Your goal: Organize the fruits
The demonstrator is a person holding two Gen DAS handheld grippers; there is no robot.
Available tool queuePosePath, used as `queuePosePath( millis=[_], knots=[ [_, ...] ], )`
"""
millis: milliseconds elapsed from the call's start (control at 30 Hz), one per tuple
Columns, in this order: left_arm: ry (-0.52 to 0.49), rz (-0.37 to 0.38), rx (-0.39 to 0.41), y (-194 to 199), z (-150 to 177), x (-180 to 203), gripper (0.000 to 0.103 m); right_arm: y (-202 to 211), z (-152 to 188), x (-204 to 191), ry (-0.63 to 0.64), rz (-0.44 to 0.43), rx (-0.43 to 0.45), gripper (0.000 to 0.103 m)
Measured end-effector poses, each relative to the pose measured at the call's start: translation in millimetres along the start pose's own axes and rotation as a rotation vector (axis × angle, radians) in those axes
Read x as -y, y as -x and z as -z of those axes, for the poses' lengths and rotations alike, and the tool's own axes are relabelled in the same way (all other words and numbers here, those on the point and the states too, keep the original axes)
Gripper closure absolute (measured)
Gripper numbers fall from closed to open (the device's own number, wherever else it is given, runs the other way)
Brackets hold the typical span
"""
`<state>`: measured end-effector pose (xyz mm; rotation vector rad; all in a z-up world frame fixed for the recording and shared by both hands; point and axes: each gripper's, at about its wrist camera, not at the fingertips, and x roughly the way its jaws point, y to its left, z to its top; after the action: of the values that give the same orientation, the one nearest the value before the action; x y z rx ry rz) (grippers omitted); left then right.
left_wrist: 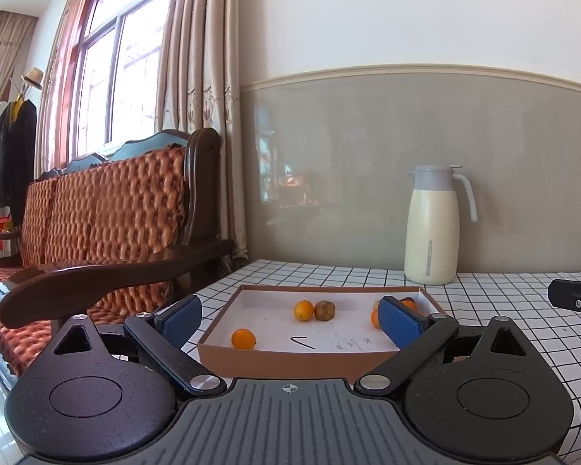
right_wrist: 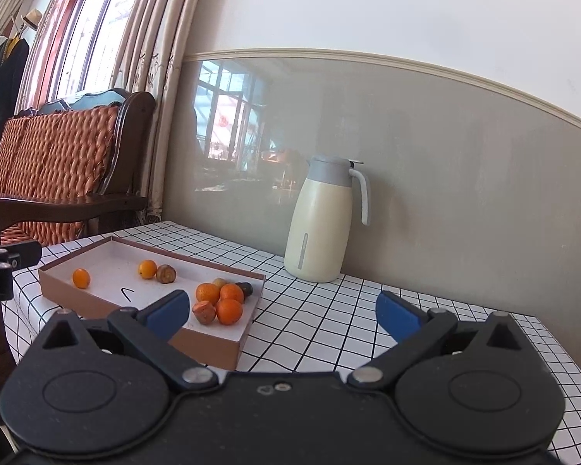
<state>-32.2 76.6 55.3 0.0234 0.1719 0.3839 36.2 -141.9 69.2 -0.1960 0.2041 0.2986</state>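
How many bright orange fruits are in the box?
5: one alone near the left end, one mid-box beside a brown fruit, three clustered at the right end. Others may be hidden.

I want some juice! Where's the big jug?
The cream jug stands on the checkered table against the grey wall, behind and to the right of the fruit box in both views.

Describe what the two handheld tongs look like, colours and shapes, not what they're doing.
Both look alike. The left tongs and the right tongs each have a matte black body with two round discs, triangular cutouts, and black link arms joined by silver rivets. The fingers carry blue rectangular pads. The left body has a grey ribbed plate with a small crosshair mark. No cables or sleeves show.
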Motion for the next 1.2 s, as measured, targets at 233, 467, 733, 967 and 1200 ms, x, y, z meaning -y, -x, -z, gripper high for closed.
queuePosePath(
  millis=[233,467,733,967,1200],
  knots=[
    [0.012,-0.011,-0.001,-0.1,-0.3,-2.1,0.005,-0.6,0.3,2.0,-0.012,-0.003,-0.002,0.006],
    [0.050,0.002,-0.013,-0.9,0.4,-9.6,0.005,0.5,0.2,3.7,-0.021,-0.003,-0.003,0.006],
    [0.031,0.012,0.007,2.0,1.4,-7.0,0.005,1.2,-0.7,3.8,-0.019,-0.003,-0.006,0.006],
    [0.023,0.009,0.014,3.7,1.0,-6.2,0.005,1.6,-0.7,3.8,-0.021,-0.002,-0.007,0.006],
    [0.024,0.008,0.022,5.6,1.1,-5.5,0.005,3.0,-1.2,3.0,-0.017,-0.004,-0.009,0.006]
  ],
)
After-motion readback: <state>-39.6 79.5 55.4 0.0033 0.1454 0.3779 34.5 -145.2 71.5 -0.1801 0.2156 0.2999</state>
